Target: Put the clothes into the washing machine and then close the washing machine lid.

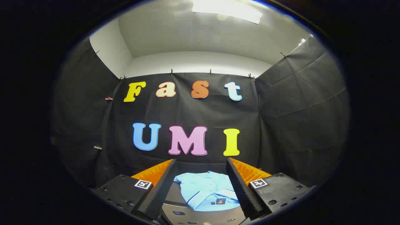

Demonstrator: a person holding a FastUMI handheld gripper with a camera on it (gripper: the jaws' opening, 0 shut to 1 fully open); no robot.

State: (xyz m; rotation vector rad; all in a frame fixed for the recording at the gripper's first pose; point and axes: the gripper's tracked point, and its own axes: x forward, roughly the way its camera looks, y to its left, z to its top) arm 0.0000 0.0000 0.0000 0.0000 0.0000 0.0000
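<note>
A light blue shirt (207, 191) with a dark trim and a small dark tag lies spread on the grey top of the washing machine (175, 212), between and just below my two fingers. My gripper (201, 165) stands open above it, its fingers wide apart, with nothing held between them. The near edge of the shirt hangs toward a darker grey panel of the machine with small markings. Whether the lid is up or down is hidden from here.
Black cloth walls (297, 118) close the booth at the back and on both sides, close behind the machine. Above them are a white wall and a ceiling light (228, 11).
</note>
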